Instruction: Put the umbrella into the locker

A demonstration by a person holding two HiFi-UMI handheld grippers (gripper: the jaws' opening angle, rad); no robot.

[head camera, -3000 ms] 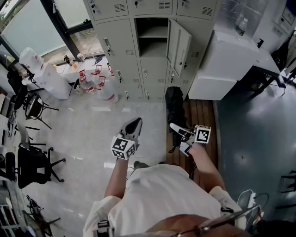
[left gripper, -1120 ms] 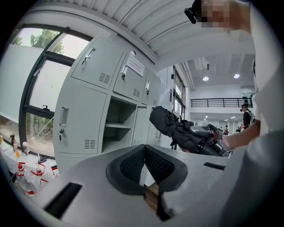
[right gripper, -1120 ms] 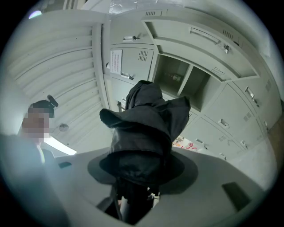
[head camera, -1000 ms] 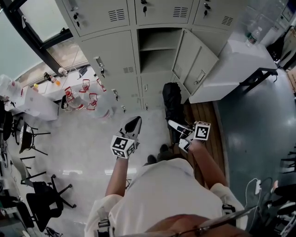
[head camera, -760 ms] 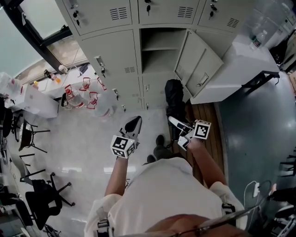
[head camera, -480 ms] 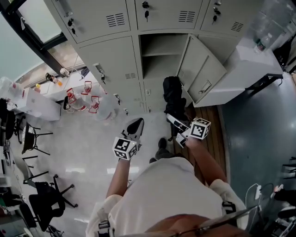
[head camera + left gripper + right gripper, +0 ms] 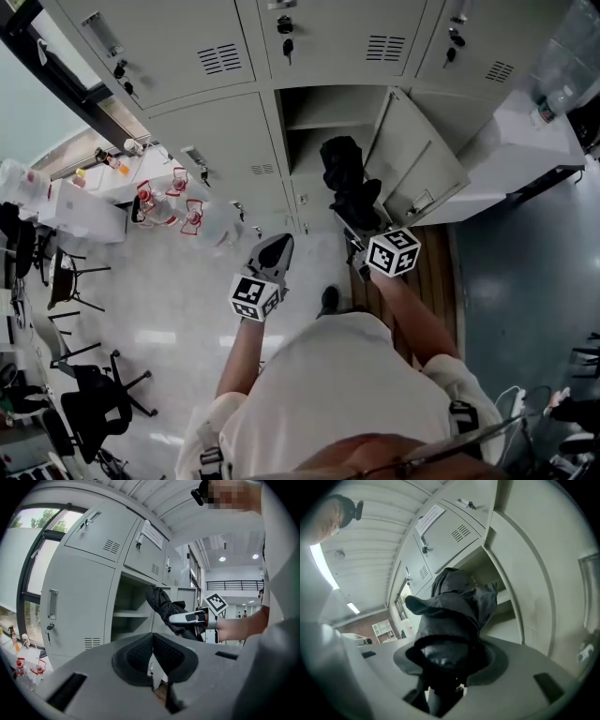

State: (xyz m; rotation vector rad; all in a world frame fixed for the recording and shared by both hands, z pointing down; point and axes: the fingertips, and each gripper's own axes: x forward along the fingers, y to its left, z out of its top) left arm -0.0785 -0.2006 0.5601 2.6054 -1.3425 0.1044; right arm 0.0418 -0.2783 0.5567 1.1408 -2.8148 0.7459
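Office or lab building, locker corner. Evidence: wall of grey steel lockers point(image 7: 216, 141) with vent slots and keys in the locks, swivel chairs point(image 7: 94, 398) on a glossy tiled floor point(image 7: 187, 309), big water jugs point(image 7: 211, 220) by a tall window point(image 7: 33, 564), white desk point(image 7: 534, 141). Left gripper view shows an open hall with a balcony railing point(image 7: 232, 585) and ceiling lights point(image 7: 222, 558).

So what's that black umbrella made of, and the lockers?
The umbrella looks like thin black cloth, probably nylon: it wrinkles, folds and shines a little. The lockers look like painted metal: pale grey, smooth and flat, with air slots punched in the doors.
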